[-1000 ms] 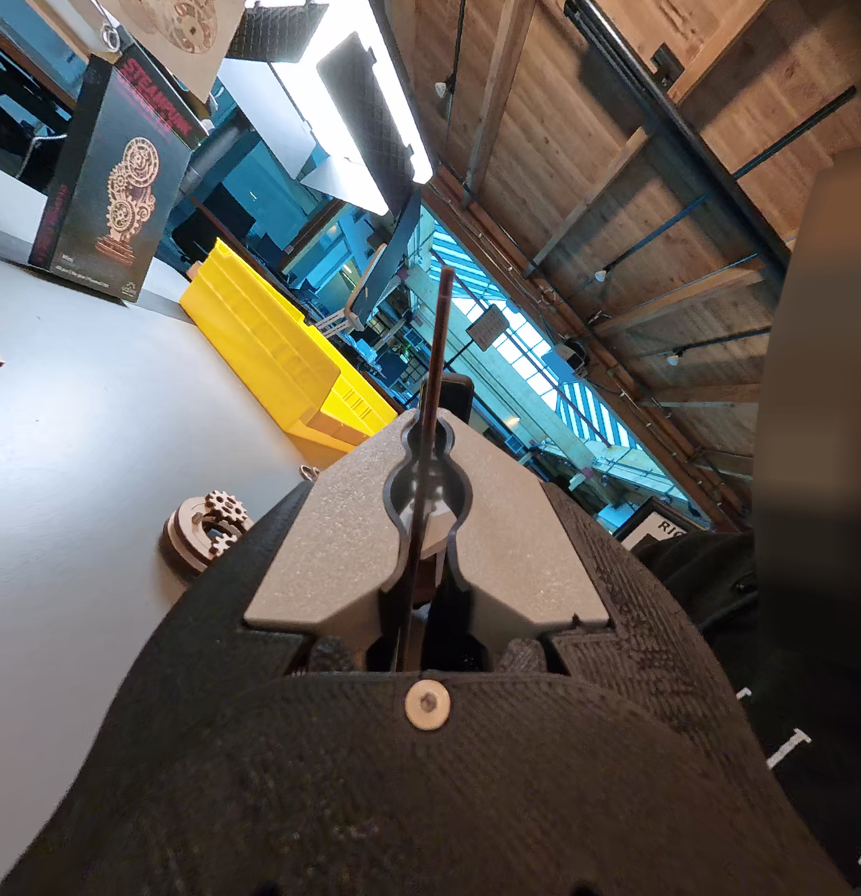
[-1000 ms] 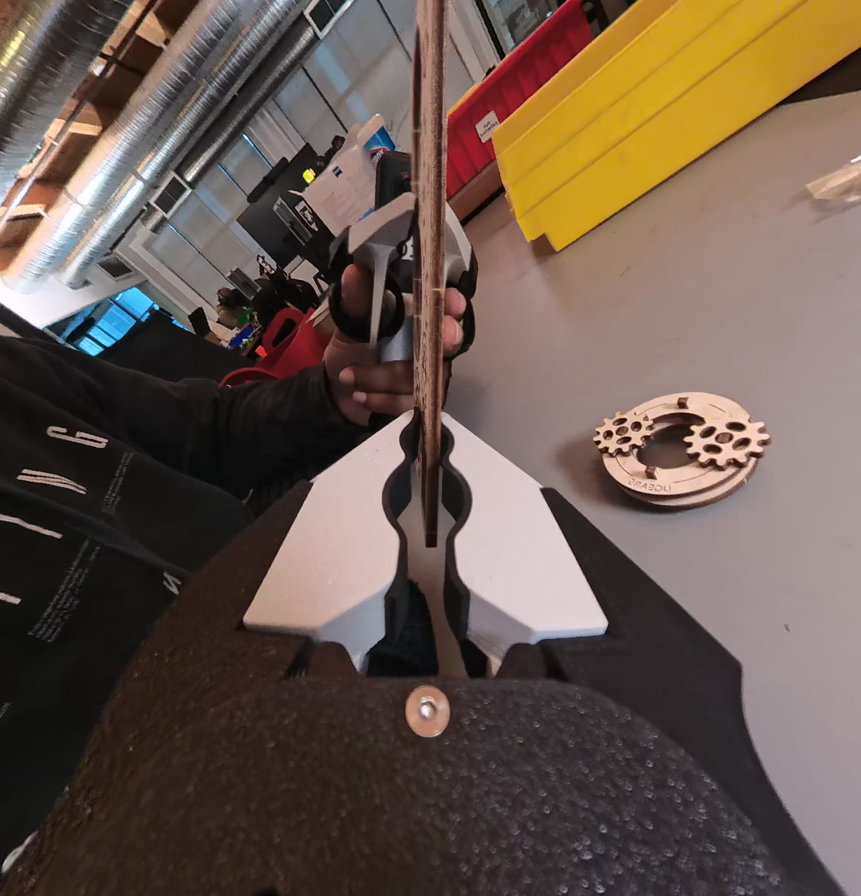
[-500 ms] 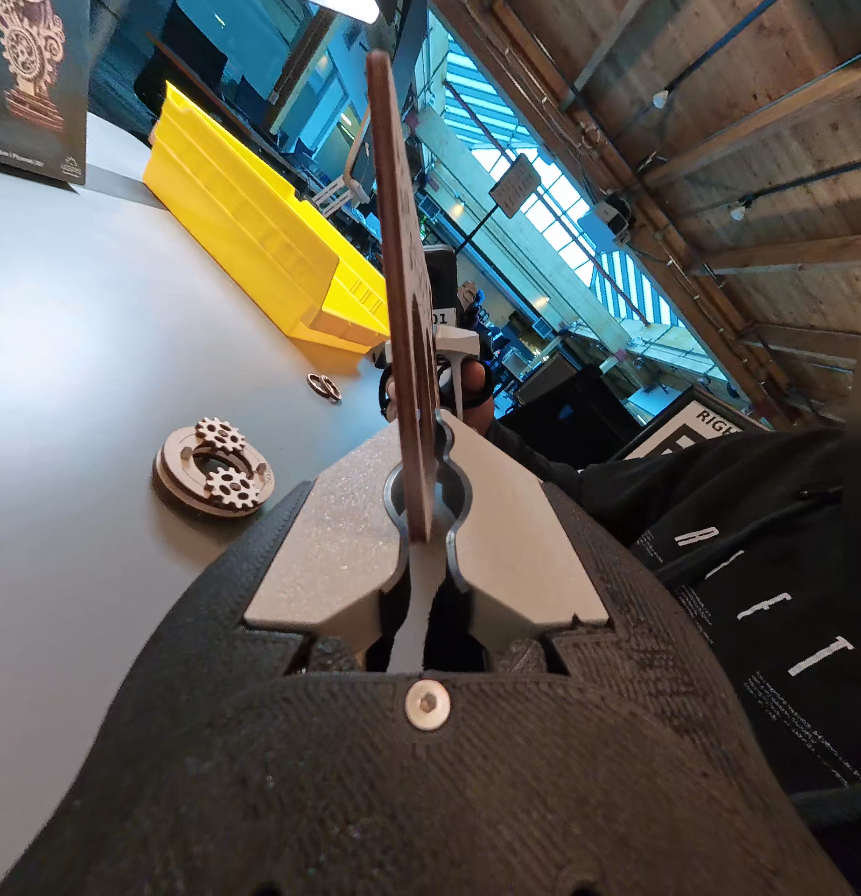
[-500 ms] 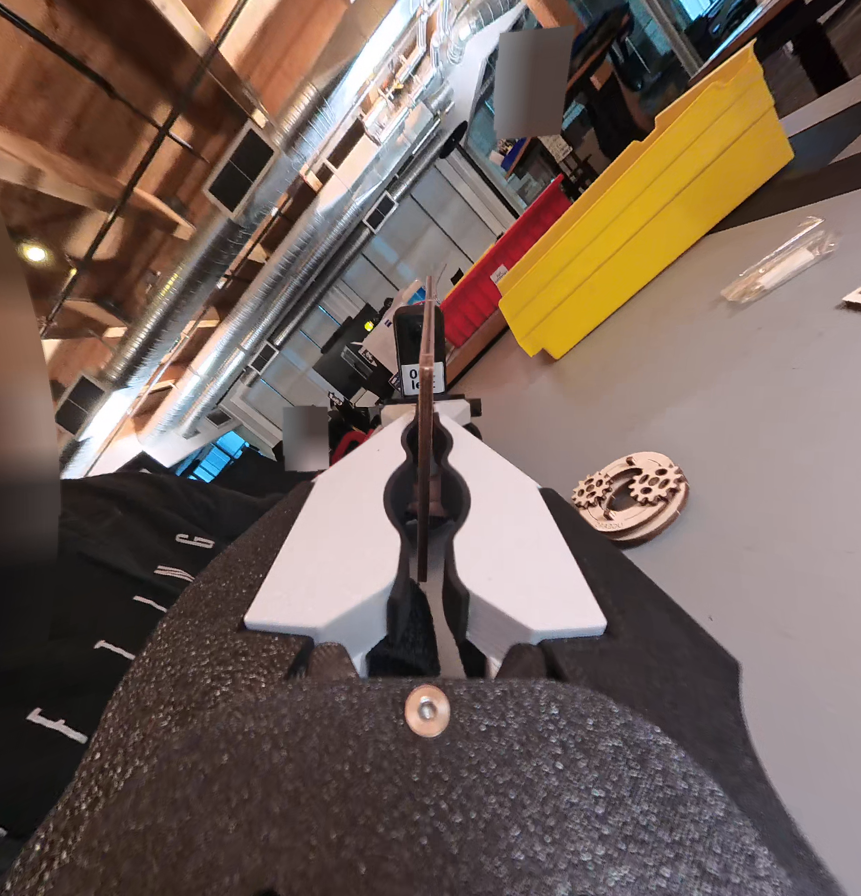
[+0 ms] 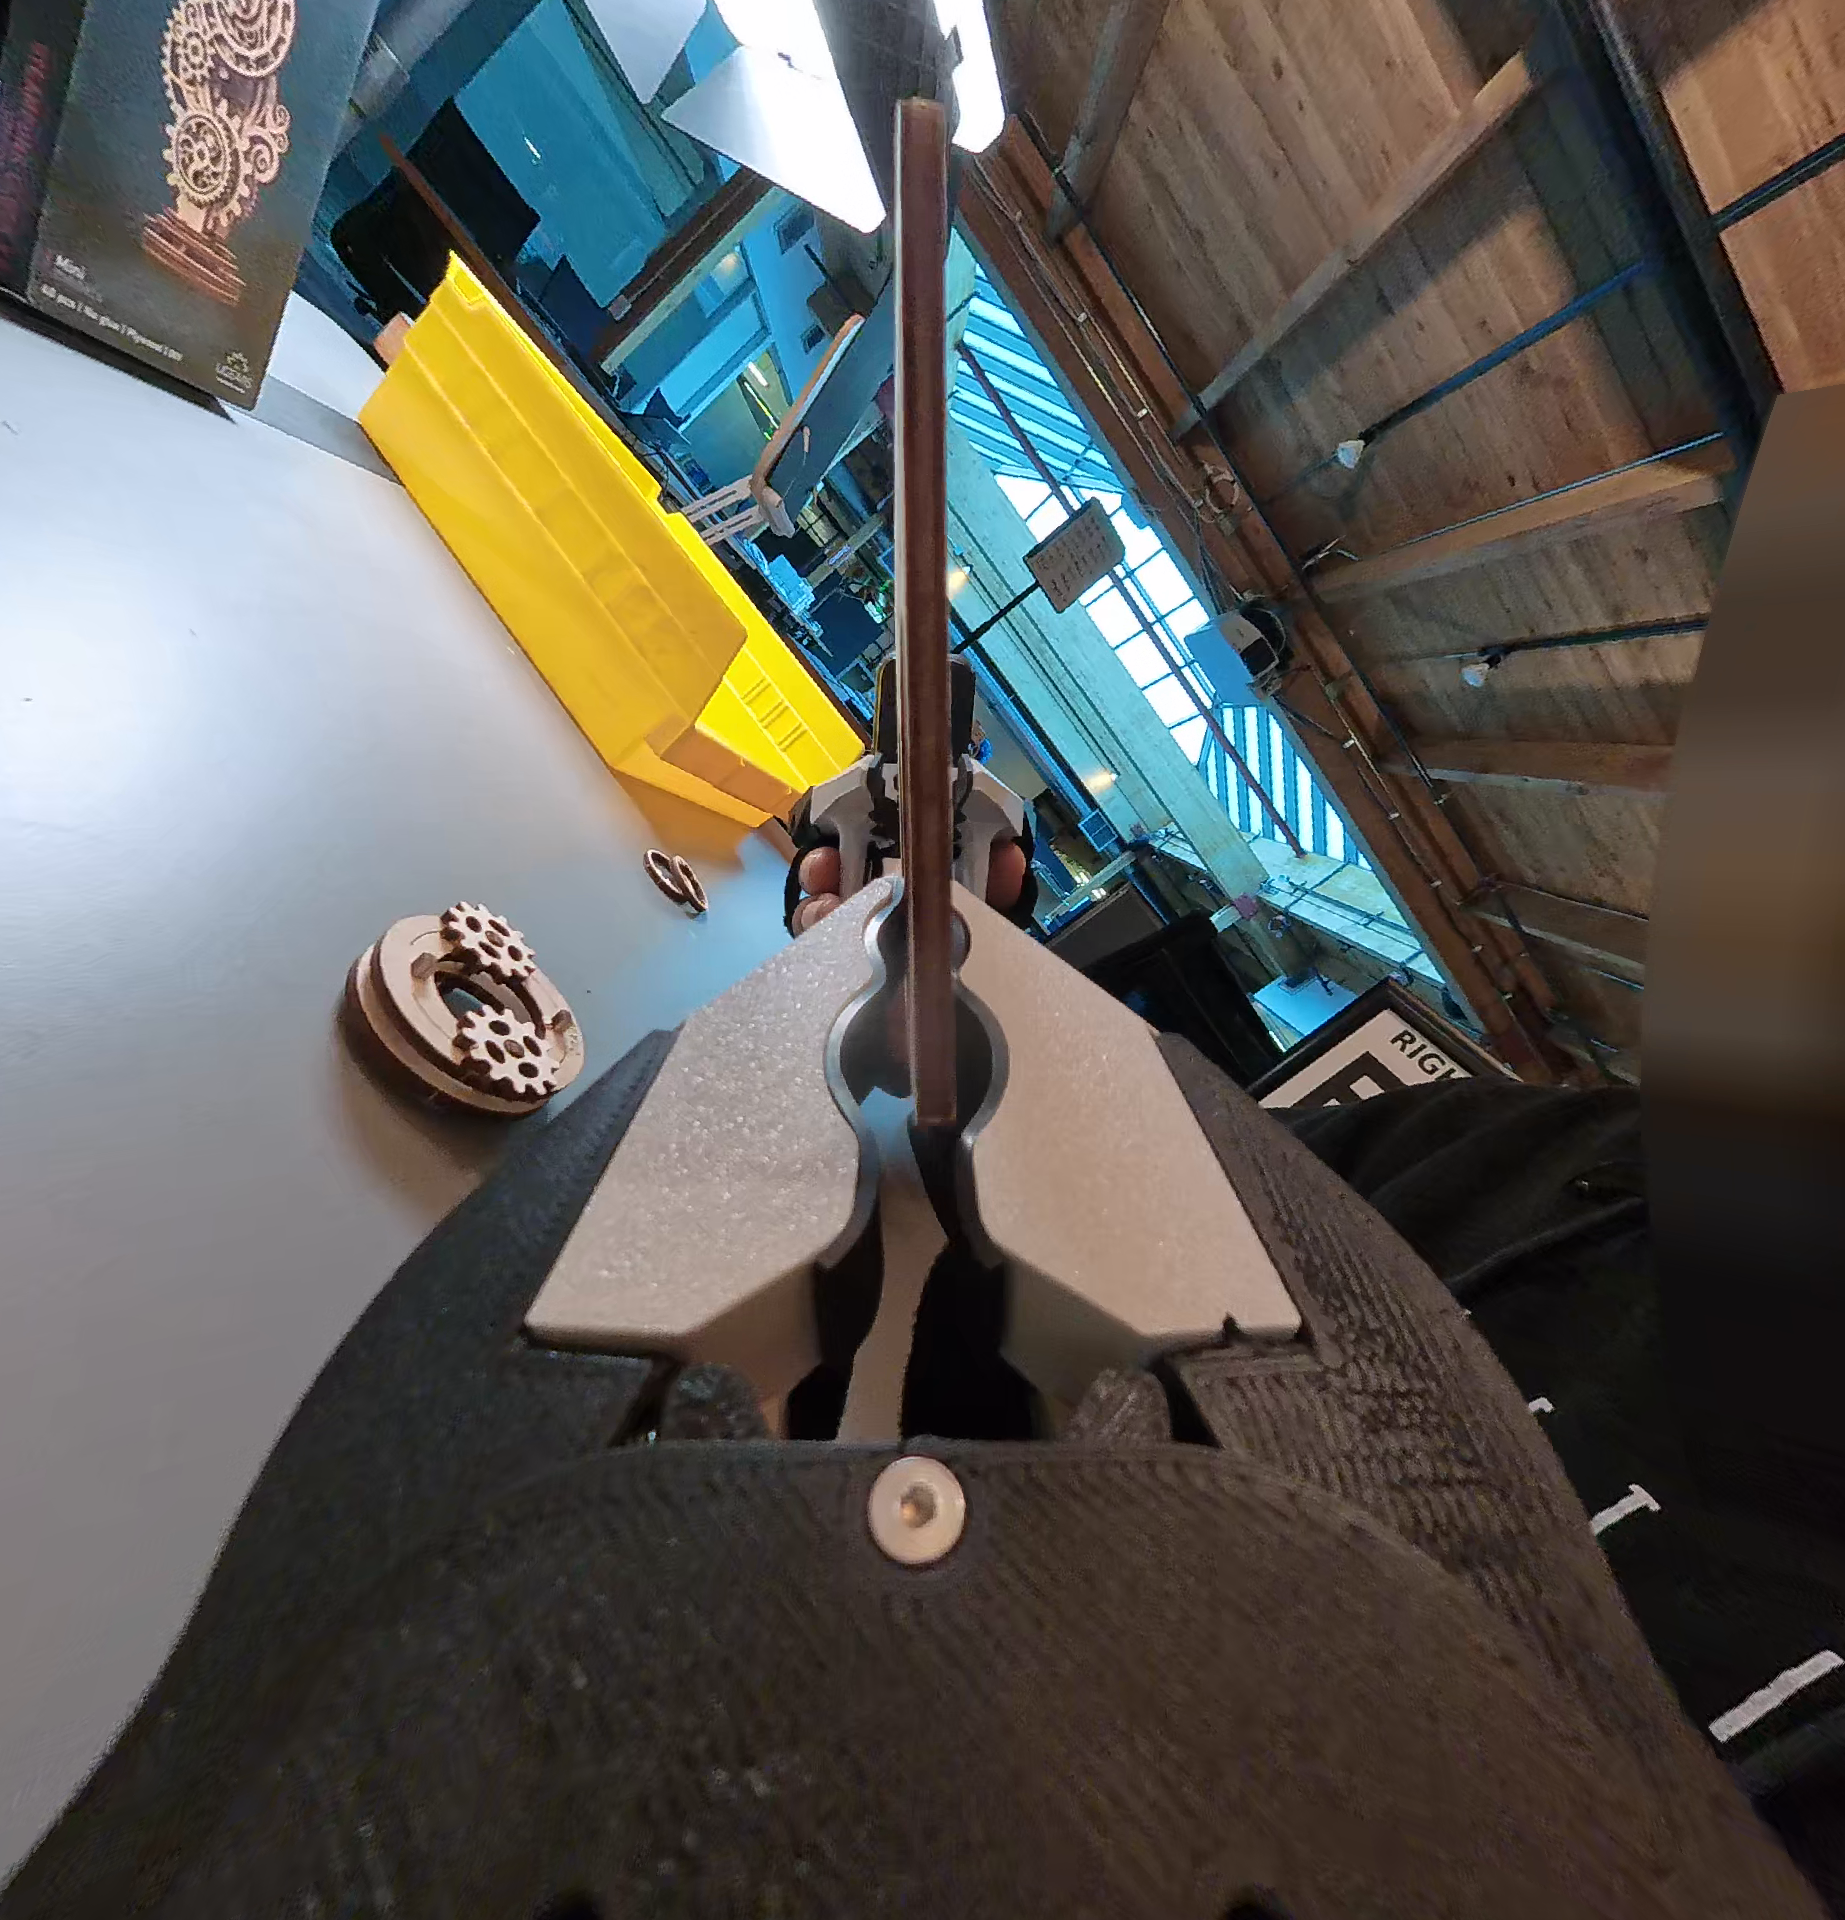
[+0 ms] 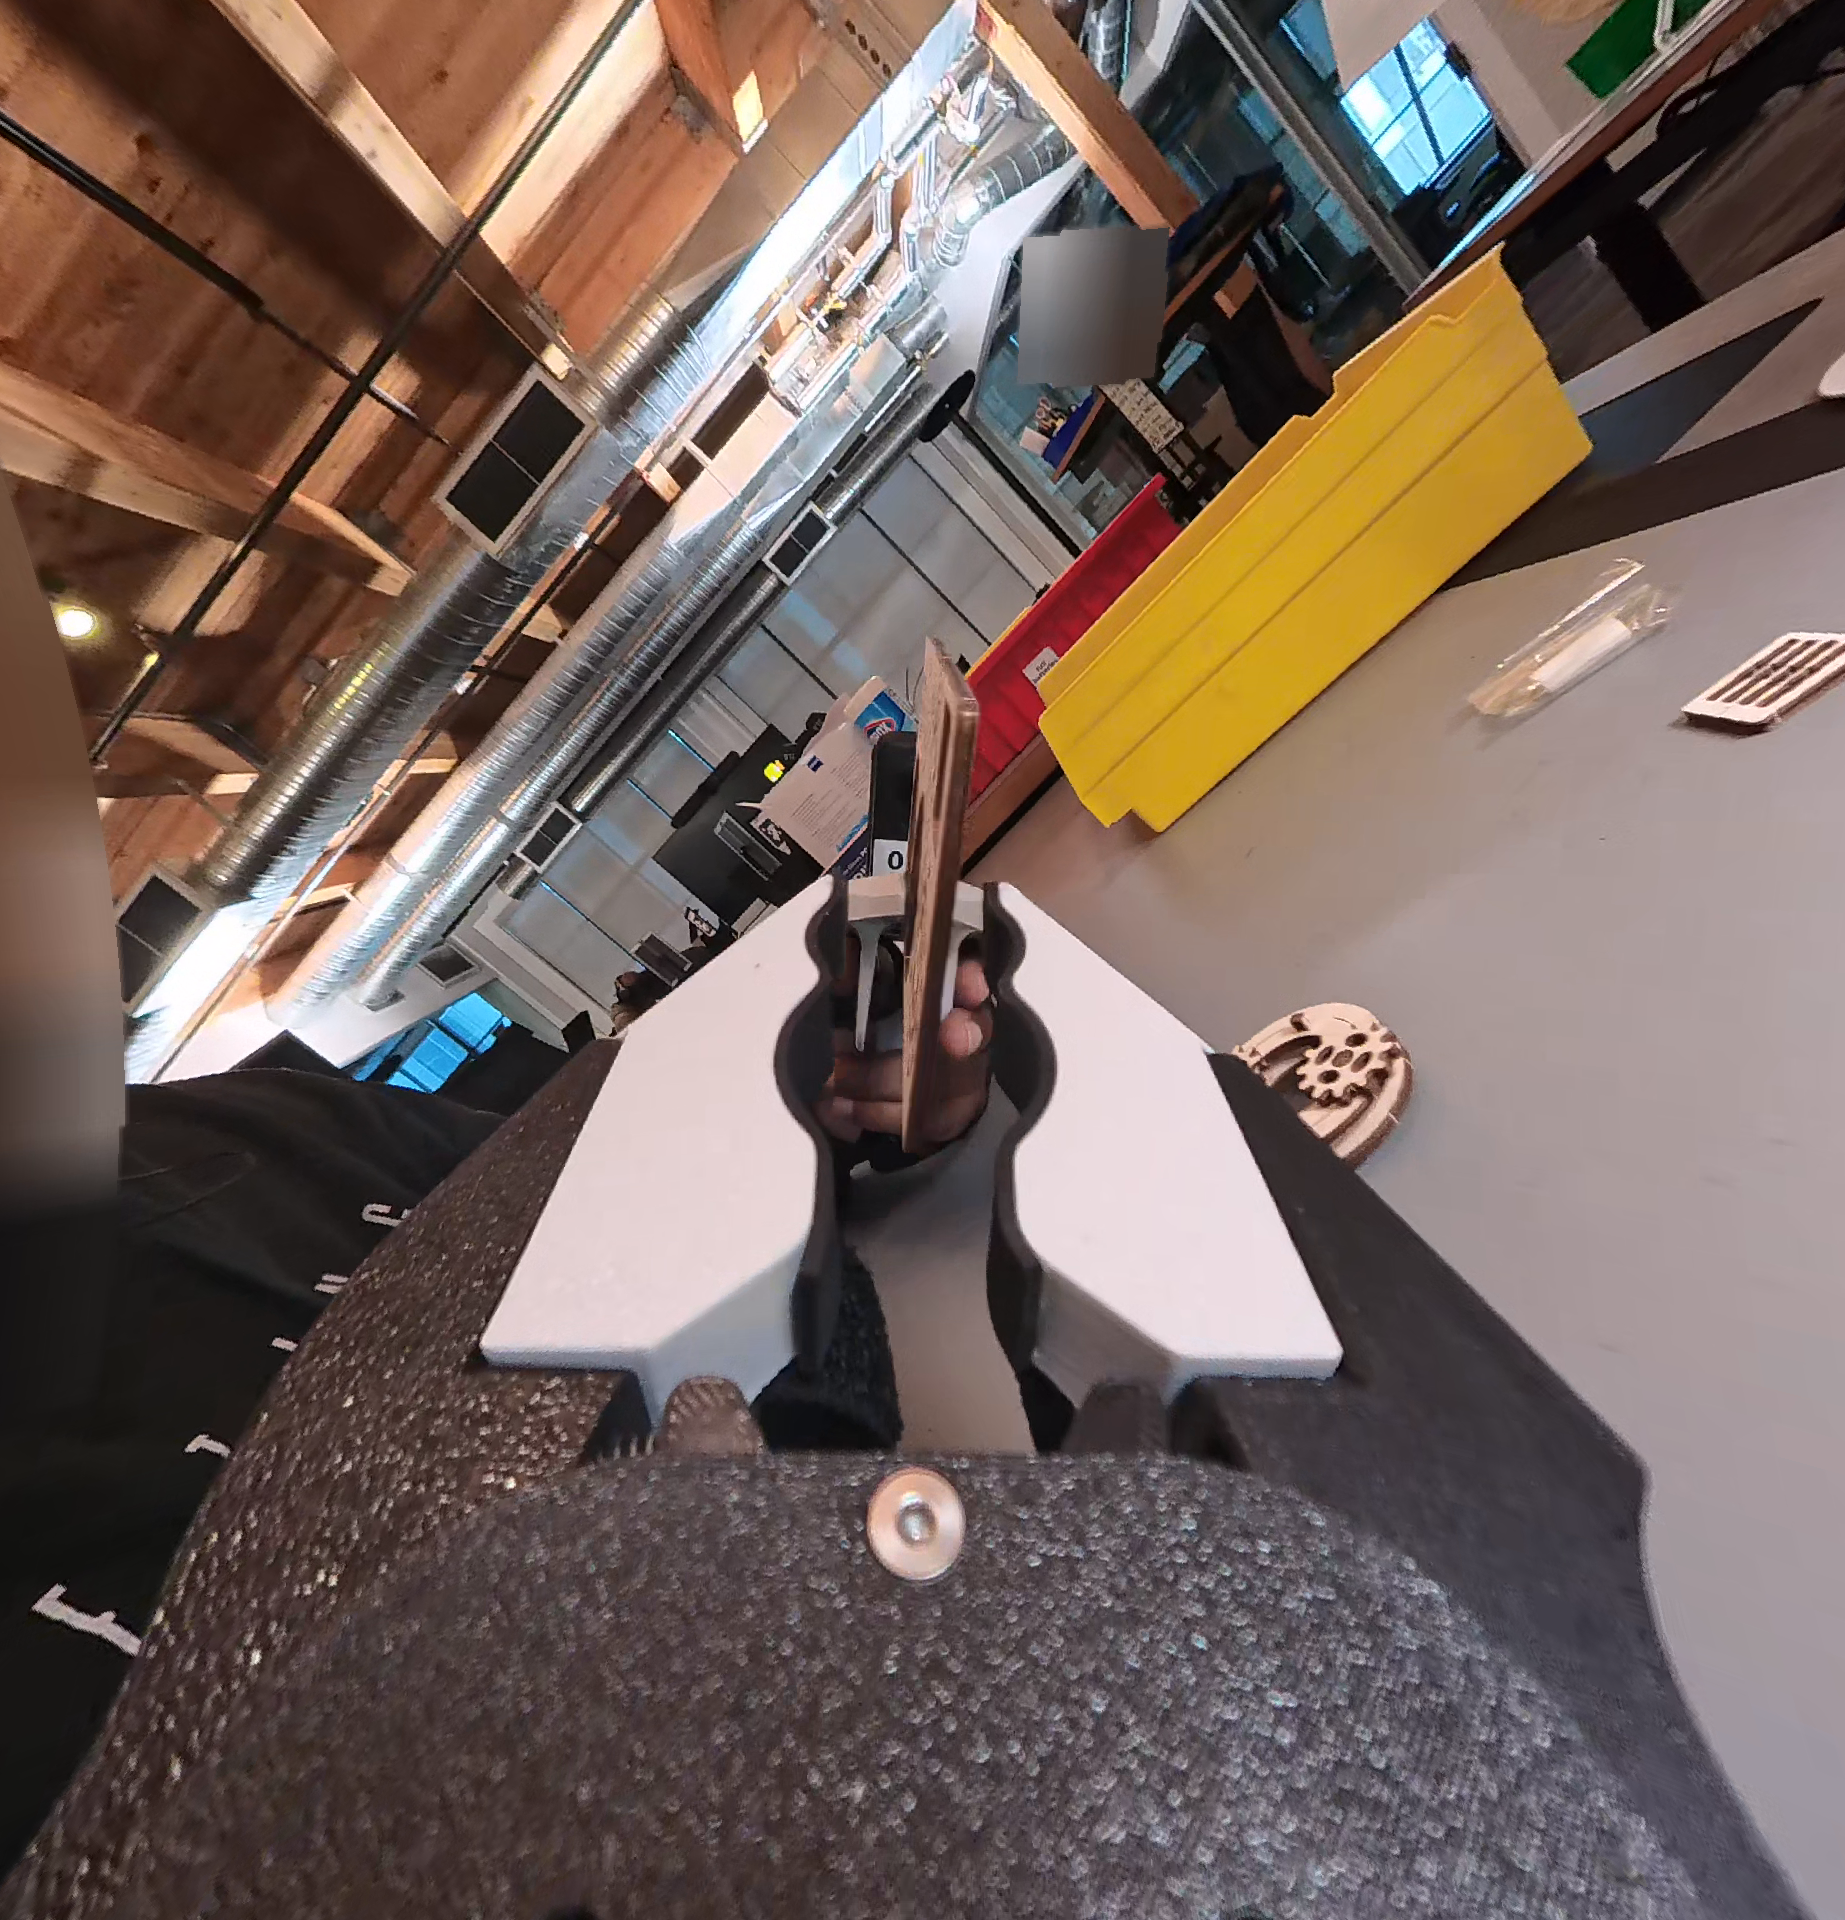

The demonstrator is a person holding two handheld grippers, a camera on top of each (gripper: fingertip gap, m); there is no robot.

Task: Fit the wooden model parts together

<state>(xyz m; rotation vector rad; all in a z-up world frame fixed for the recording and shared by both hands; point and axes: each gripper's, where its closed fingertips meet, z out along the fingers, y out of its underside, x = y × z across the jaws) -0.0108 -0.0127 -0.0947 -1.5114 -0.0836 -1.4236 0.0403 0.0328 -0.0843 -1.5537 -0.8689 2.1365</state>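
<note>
Wooden sheet (image 5: 920,623) clamped edge-on in left gripper (image 5: 918,1023) | right gripper (image 6: 916,1023) jaws apart | sheet best kept steady above table (image 5: 170,675)

Grey table (image 5: 222,727) fills the left of the left wrist view. Yellow bin (image 5: 585,582) lies at upper centre, dark printed box (image 5: 139,177) stands at upper left. In the right wrist view: yellow bin (image 6: 1313,582) upper right, red bin (image 6: 1079,613) just behind it, clear plastic packet (image 6: 1572,649) at right edge.
</note>
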